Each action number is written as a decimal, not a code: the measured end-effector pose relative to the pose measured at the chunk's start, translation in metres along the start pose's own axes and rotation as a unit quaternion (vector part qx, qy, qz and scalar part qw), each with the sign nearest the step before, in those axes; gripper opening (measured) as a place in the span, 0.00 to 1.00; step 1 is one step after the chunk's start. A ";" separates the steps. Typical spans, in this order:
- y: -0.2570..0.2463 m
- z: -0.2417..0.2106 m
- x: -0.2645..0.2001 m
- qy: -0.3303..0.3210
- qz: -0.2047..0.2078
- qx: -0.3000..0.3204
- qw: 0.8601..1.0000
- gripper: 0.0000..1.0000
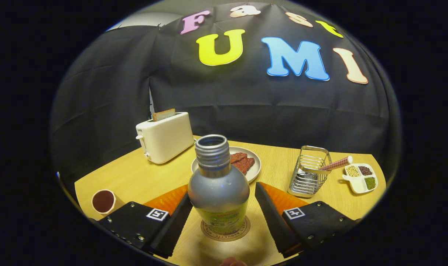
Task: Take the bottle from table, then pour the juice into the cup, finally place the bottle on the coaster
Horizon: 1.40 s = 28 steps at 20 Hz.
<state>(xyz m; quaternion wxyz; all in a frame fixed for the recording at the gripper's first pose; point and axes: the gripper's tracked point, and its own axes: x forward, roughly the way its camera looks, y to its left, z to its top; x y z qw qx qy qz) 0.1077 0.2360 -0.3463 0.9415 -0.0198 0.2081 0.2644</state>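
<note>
A silver bottle (219,188) with an open threaded neck and no cap stands upright on a round printed coaster (245,229). It sits between the fingers of my gripper (223,192), which is open. The left finger lies close against the bottle's side, and a narrow gap separates the right finger from it. A small paper cup (103,201) holding dark juice stands on the wooden table (135,177), to the left beyond the left finger.
A white toaster (164,137) with a slice of bread stands at the back left. Behind the bottle is a plate (255,168) with brown slices. To the right are a wire rack (308,175) and a divided dish of grains (360,177).
</note>
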 end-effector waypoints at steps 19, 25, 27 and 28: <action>-0.110 0.292 -0.261 -0.173 -0.234 0.038 0.956 0.97; -0.118 0.291 -0.279 -0.175 -0.224 0.034 0.958 0.97; -0.120 0.289 -0.281 -0.176 -0.217 0.037 0.960 0.98; -0.122 0.287 -0.281 -0.177 -0.214 0.039 0.960 0.98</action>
